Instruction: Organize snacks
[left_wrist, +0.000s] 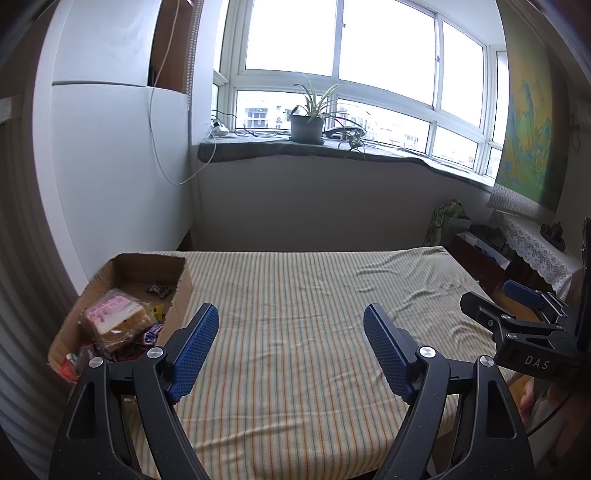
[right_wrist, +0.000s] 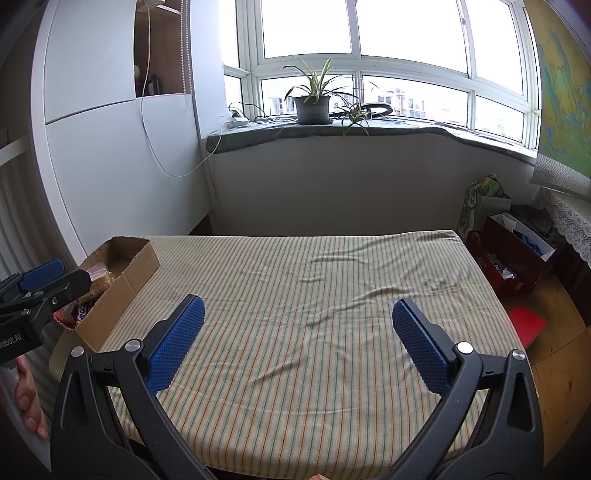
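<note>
My left hand-held gripper (left_wrist: 290, 347) is held above the near part of the counter (left_wrist: 295, 295), which is covered with a striped cloth. Its jaws are spread wide, with bare cloth visible between the blue pads (left_wrist: 194, 350); it holds nothing. My right hand-held gripper (right_wrist: 297, 343) is in the same condition: jaws wide apart, nothing between them, striped cloth below. Each unit appears in the other camera: the right one enters the left wrist view at the right edge (left_wrist: 517, 314), and the left one enters the right wrist view at the left edge (right_wrist: 40, 291). The two are well apart. The cardboard box (left_wrist: 177, 291) stands at the far left corner of the counter, close to the white cabinet (left_wrist: 110, 166). The snacks (left_wrist: 118, 325) lie inside this box: a pink-and-white wrapped packet on top, a purple wrapper beside it, red wrappers at the near end, and a small dark item alone at the far end. In the right wrist view I can see only part of the box contents, since the left unit crosses in front of them. The cloth shows creases toward its right side. A potted plant (left_wrist: 306, 125) stands on the windowsill behind the counter. Bags and a red box (right_wrist: 513, 254) sit on the floor to the right.
</note>
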